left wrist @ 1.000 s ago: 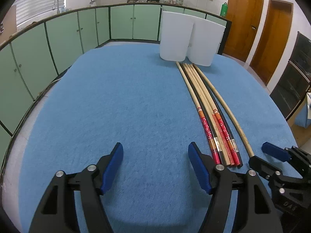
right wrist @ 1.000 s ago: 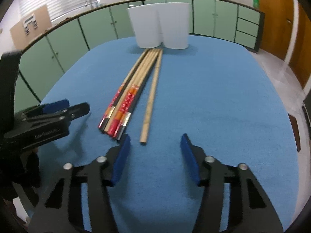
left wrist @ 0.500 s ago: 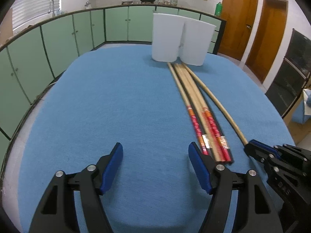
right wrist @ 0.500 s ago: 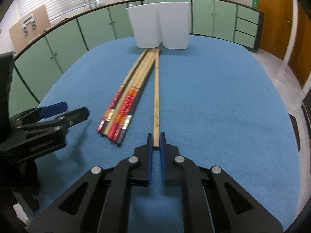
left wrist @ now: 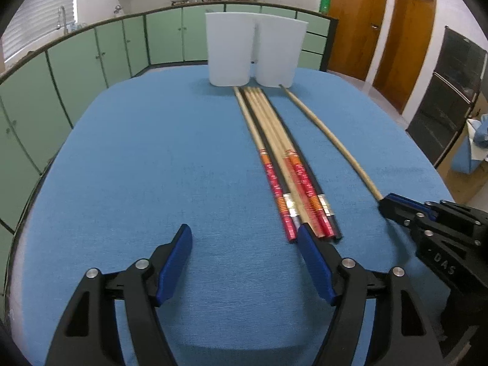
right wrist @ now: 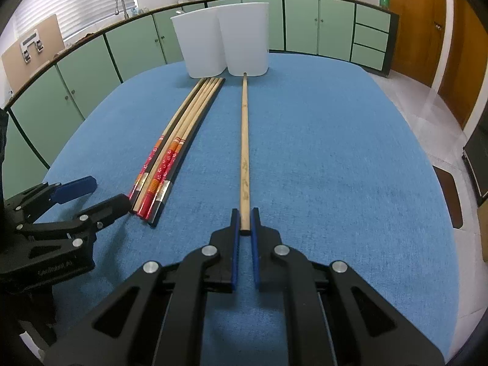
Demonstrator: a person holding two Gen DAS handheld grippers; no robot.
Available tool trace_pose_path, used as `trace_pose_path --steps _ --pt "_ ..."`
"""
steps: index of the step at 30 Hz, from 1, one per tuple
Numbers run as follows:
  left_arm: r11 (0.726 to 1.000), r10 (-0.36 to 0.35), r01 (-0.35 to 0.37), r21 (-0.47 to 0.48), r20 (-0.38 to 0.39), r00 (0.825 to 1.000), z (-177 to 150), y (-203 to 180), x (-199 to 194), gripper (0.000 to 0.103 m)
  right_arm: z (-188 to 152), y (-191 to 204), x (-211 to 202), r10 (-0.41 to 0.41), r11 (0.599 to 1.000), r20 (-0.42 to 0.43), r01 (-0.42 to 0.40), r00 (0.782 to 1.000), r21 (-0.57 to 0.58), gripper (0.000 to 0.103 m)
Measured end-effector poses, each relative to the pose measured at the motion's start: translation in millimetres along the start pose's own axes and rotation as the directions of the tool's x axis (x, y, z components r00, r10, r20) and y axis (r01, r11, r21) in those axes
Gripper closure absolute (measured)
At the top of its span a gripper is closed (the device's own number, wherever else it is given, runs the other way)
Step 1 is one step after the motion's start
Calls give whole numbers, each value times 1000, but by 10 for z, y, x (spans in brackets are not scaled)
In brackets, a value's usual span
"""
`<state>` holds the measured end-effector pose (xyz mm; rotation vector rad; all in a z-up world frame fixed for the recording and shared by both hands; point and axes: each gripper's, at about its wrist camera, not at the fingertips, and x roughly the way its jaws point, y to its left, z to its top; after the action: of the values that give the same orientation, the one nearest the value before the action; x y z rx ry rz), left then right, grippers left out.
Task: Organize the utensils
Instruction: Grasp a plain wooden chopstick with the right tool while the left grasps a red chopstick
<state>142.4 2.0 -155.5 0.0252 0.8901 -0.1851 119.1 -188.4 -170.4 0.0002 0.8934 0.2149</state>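
Note:
A plain wooden chopstick (right wrist: 244,140) lies lengthwise on the blue table, and my right gripper (right wrist: 245,221) is shut on its near end. The same chopstick (left wrist: 329,135) runs up to my right gripper (left wrist: 387,202) in the left wrist view. To its left lies a bundle of several chopsticks (right wrist: 177,149), some with red patterned handles, also seen as the bundle (left wrist: 286,164). My left gripper (left wrist: 244,250) stands open just short of the bundle's near ends, with nothing between its fingers. Two white cups (right wrist: 225,42) stand side by side at the far end of the chopsticks.
The blue cloth table (right wrist: 335,152) has a curved edge all around. Green cabinets (right wrist: 91,67) line the wall behind, with a counter holding pots. Wooden doors (left wrist: 360,18) stand at the right. My left gripper (right wrist: 88,195) sits left of the bundle in the right wrist view.
My right gripper has shut on the near end of the plain chopstick and swung it away from the bundle, to the right. The left gripper has drifted slightly and stays open.

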Motion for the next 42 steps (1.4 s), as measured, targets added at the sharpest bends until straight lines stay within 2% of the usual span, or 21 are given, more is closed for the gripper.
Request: trace_pose_path --steps 4,12,18,22,33,36,38,39,41,42 --pt "998 67 -67 -19 -6 998 -18 120 2 33 -2 -2 -2 1 1000 0 -1 1000 1 96" --pt "999 -27 28 -43 23 999 0 78 -61 33 2 -28 1 14 1000 -2 -14 1000 11 96" --pt "1000 -6 6 1 -2 1000 4 -36 21 31 6 -31 1 16 1000 -3 -16 1000 13 96" --pt "998 61 -61 5 -8 998 -7 6 15 31 5 -40 -2 14 1000 -3 -14 1000 10 96" --pt "998 65 -65 1 -20 998 52 -20 79 29 3 -62 6 12 1000 -6 -12 1000 4 95" --pt "999 52 -52 -2 -10 999 59 -26 71 48 4 -92 6 29 999 -5 -29 1000 16 95" --pt "999 37 -37 1 -3 999 53 -39 54 68 3 -102 1 34 999 -4 -34 999 20 95" --pt "999 31 -31 6 0 1000 52 -53 50 73 3 -94 -1 30 999 -4 -30 1000 17 95" --pt "1000 19 -19 15 3 1000 49 -72 44 92 -2 -73 -4 21 1000 -3 -21 1000 8 96" --pt "1000 11 -11 20 3 1000 47 -81 44 96 -2 -65 -5 18 1000 -2 -18 1000 5 96"
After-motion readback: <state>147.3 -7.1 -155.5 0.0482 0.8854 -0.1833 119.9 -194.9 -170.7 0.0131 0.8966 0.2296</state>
